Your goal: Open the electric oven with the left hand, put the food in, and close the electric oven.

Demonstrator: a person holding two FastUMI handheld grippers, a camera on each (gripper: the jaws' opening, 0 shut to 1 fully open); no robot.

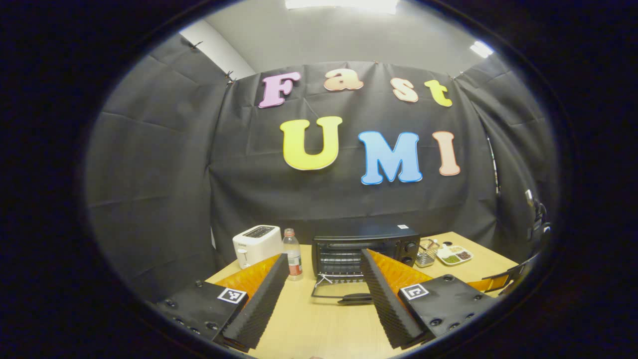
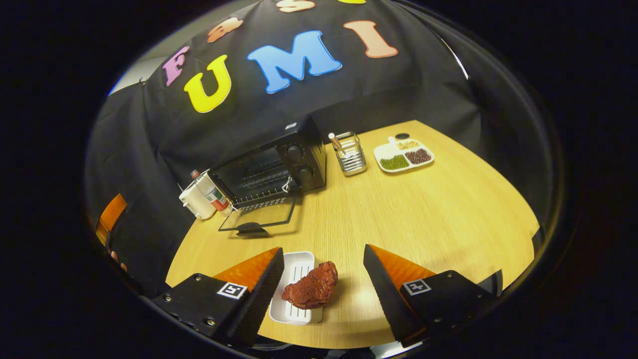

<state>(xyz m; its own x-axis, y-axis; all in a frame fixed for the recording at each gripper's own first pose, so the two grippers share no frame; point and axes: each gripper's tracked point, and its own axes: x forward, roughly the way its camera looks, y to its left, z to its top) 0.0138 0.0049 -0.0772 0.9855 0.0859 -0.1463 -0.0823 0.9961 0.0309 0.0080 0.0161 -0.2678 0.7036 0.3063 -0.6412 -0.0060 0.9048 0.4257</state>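
Observation:
The black electric oven (image 1: 366,247) stands at the back of the wooden table, its glass door (image 1: 341,294) folded down flat with the handle toward me. My left gripper (image 1: 325,267) is open in front of it, fingers apart and holding nothing. In the right gripper view the same oven (image 2: 271,167) shows with its door (image 2: 259,217) lowered onto the table. A dark red piece of food (image 2: 311,288) lies half on a small white tray (image 2: 295,289). My right gripper (image 2: 324,260) hovers just above it, open, one finger on each side.
A white toaster (image 1: 256,244) and a plastic bottle (image 1: 293,253) stand left of the oven. Right of it are a wire utensil holder (image 2: 351,152) and a white divided dish (image 2: 403,155) with small foods. The black cloth wall closes the back.

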